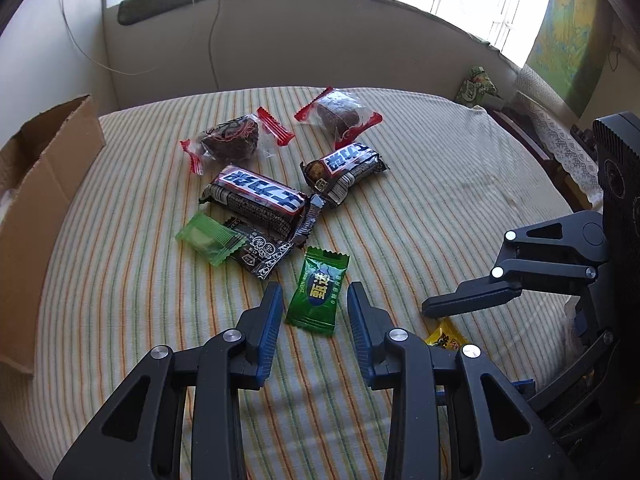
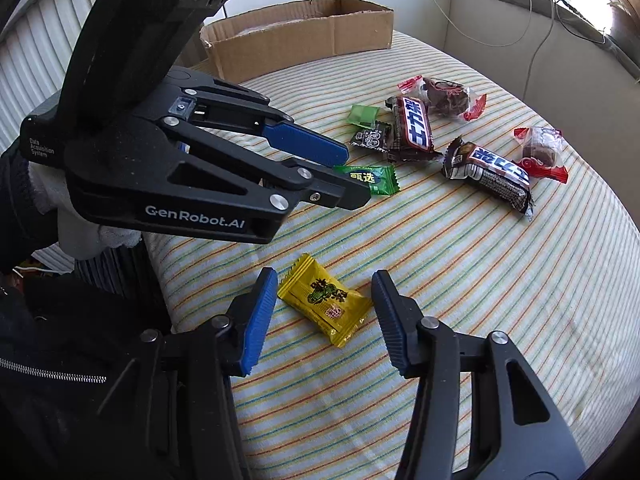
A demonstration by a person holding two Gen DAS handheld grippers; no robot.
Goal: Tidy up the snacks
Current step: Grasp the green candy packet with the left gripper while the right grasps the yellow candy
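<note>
Left gripper (image 1: 315,304): fingers spread apart, one on each side of the dark green candy (image 1: 317,292), with a gap at both sides. The candy lies flat on the striped tablecloth (image 1: 420,208); its long axis runs along the fingers, tilted slightly right at the far end.

Right gripper (image 2: 325,287): fingers spread apart around the yellow candy (image 2: 323,299), neither pad touching it. The candy lies flat, its long axis diagonal from near the left finger toward the lower right.

Beyond the dark green candy: a light green candy (image 1: 210,237) and a small black packet (image 1: 260,250), touching. Behind them, two chocolate bars (image 1: 256,199) (image 1: 344,170), long axes roughly crosswise. Farthest, two clear red-ended packets (image 1: 236,138) (image 1: 338,114). A cardboard box (image 2: 296,32) stands at the table's far left edge.
</note>
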